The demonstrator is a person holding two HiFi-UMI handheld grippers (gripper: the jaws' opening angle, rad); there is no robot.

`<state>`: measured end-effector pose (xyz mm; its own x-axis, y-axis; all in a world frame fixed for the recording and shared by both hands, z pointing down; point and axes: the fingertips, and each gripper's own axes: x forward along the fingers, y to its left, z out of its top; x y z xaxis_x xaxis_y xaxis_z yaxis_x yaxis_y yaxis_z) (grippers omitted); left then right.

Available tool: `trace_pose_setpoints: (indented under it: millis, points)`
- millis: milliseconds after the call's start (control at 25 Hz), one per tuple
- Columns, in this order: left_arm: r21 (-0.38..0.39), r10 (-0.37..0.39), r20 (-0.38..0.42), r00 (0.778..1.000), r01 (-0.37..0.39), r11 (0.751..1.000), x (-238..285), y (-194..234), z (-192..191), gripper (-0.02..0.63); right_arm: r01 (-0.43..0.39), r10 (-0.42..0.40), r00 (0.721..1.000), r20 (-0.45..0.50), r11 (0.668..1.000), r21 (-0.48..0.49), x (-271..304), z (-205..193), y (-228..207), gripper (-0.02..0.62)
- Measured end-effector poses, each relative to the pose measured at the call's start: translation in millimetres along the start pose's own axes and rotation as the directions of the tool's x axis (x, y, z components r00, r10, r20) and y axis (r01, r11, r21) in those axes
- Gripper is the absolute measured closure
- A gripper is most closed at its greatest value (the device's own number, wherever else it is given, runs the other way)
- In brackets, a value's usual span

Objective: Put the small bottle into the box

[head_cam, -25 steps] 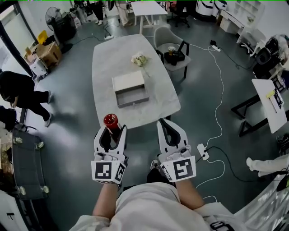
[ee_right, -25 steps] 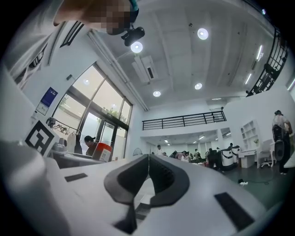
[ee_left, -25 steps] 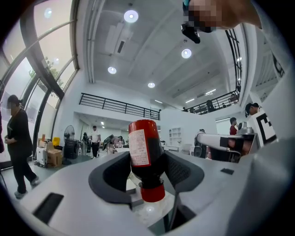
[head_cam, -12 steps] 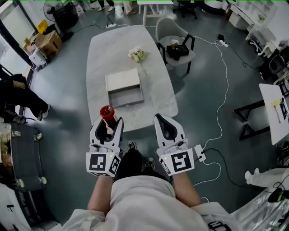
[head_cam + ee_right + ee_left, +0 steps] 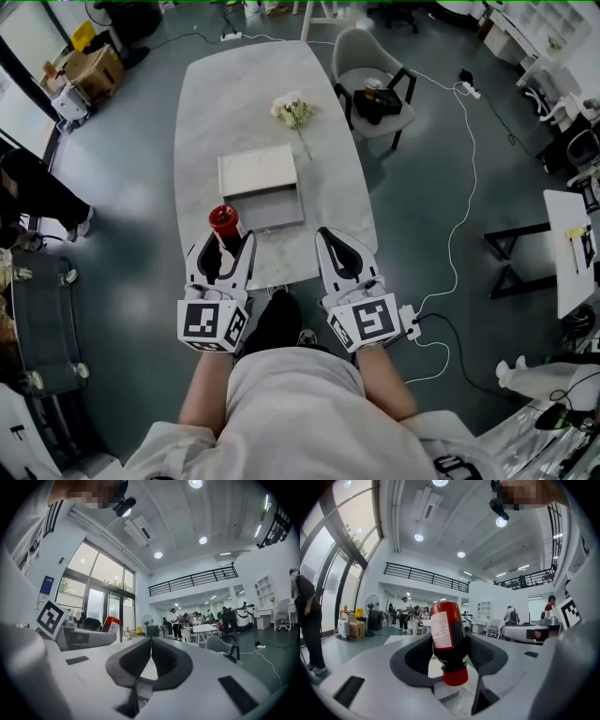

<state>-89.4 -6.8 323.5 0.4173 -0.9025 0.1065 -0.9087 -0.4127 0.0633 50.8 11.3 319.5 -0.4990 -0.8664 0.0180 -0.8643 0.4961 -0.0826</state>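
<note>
- Small bottle (image 5: pixel 447 632), dark red with a white label and a red cap, sits clamped between the jaws of the left gripper (image 5: pixel 223 253), its cap end turned toward the gripper's body.
- From the head view, the bottle's red outer end shows over the near part of the tabletop (image 5: pixel 202 112), just short of the box's near left corner; it is not in the box.
- Box (image 5: pixel 272 208) lies open near the middle of the tabletop, its grey tray toward the near edge and its white lid (image 5: pixel 258 171) lying flat against the tray's far side.
- Right gripper (image 5: pixel 330 246) is clenched, its jaws pressed together with nothing between them, over the near edge of the tabletop and beside the left gripper.
- Bunch of white flowers (image 5: pixel 292 111) lies on the tabletop beyond the box, toward the far right edge.
- Grey chair (image 5: pixel 361 52) stands off the tabletop's far right edge with a black bag (image 5: pixel 377 101) on its seat.
</note>
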Motion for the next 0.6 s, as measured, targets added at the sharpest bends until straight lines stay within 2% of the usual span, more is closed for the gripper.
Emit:
trace_pose_setpoints:
  millis: [320,600]
  points:
    - [-0.045,-0.055,-0.088,0.995,0.052,0.998,70.8,64.5,-19.9,0.365,-0.044,0.044,0.994,-0.096,0.999,-0.004,107.5,-13.1,-5.9,0.569]
    - [-0.091,-0.121,-0.157,0.98,0.108,0.99,118.3,103.1,-45.5,0.365,-0.055,0.051,0.973,-0.226,0.998,-0.012,168.6,-46.9,-15.2,0.569]
